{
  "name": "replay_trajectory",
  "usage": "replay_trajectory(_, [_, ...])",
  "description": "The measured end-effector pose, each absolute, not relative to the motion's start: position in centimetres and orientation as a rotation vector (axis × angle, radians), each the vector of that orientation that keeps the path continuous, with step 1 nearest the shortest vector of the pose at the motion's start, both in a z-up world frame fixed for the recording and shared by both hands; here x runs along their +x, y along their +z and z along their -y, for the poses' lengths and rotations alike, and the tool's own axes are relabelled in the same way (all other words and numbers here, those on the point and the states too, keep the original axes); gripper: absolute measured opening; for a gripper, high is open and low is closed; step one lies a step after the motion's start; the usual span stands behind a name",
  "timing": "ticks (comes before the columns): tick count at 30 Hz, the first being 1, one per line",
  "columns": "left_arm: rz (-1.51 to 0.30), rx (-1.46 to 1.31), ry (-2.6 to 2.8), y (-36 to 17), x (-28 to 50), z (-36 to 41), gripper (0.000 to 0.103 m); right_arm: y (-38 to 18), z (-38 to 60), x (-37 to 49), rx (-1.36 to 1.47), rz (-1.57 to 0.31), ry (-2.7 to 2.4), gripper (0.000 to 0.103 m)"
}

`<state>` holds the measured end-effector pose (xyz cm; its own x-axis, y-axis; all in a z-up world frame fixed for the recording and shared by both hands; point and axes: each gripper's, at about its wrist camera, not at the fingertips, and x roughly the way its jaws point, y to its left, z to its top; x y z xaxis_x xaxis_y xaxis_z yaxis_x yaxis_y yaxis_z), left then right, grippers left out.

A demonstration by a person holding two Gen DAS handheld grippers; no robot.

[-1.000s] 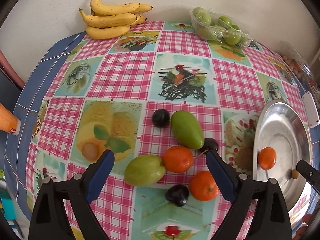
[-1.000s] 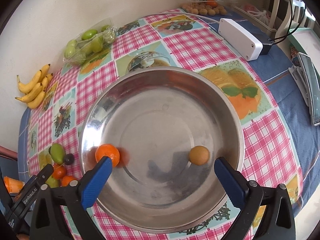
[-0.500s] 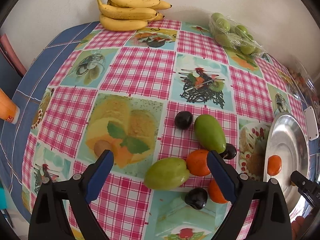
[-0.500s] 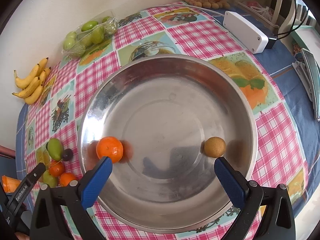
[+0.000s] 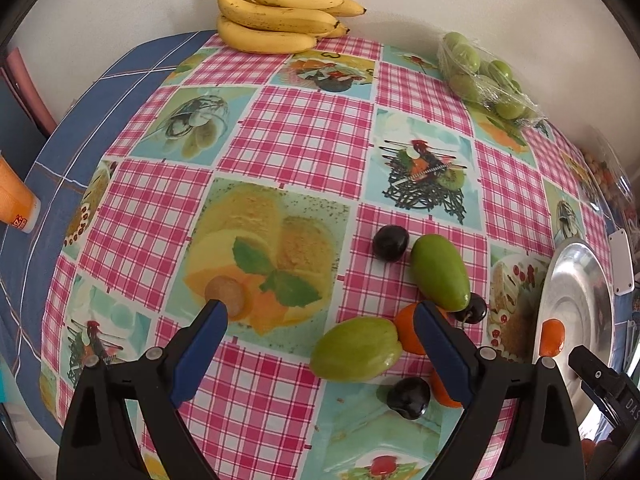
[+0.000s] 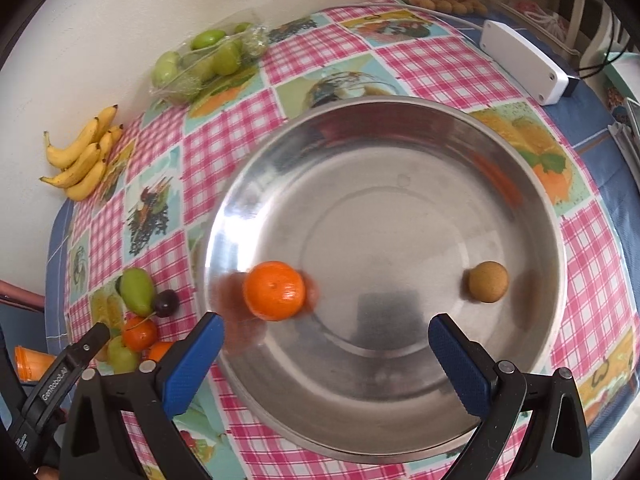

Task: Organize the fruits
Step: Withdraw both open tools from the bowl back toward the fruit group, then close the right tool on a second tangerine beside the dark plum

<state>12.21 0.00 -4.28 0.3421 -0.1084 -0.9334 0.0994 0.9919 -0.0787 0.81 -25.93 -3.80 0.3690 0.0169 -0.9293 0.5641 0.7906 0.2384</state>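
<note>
I see one glossy orange and a tan round fruit lying apart inside the steel bowl. Both my grippers, left and right, hang with jaws released, grasping nothing. Against the earlier frame, the orange has rolled inward; the bench fruit cluster now sits right of my left jaws.

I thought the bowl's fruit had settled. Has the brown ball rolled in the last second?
Yes. The brown ball has rolled rightward toward the bowl's right wall, away from the orange.

Table with fruit, bowl
</note>
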Motion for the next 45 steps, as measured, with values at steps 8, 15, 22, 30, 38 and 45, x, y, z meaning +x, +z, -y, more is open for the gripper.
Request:
replay_trajectory(8, [-1.226, -0.046, -0.109, -4.5, 12.5, -1.2, 0.094, -2.5, 23.2, 1.9, 0.550, -1.090, -0.295, 0.103])
replay_trajectory(15, [-1.238, -0.081, -0.088, -4.9, 12.7, -2.2, 0.094, -1.8, 18.8, 3.3, 0.495, -1.065, -0.175, 0.103])
replay_trajectory(22, [-1.275, -0.148, -0.071, -5.8, 12.9, -3.4, 0.094, -2.9, 15.3, 4.5, 0.397, -1.130, -0.086, 0.103])
replay_trajectory(30, [-1.282, -0.199, -0.079, -6.0, 12.9, -3.8, 0.095, -3.8, 13.9, 5.2, 0.368, -1.164, -0.015, 0.103])
replay_trajectory(38, [-1.289, -0.162, -0.126, -5.9, 12.8, -2.8, 0.095, -3.7, 12.7, 5.4, 0.332, -1.152, 0.014, 0.103])
replay_trajectory(45, [-1.324, -0.183, -0.182, -6.5, 13.0, -2.6, 0.095, -4.1, 12.5, 5.7, 0.316, -1.135, 0.016, 0.103])
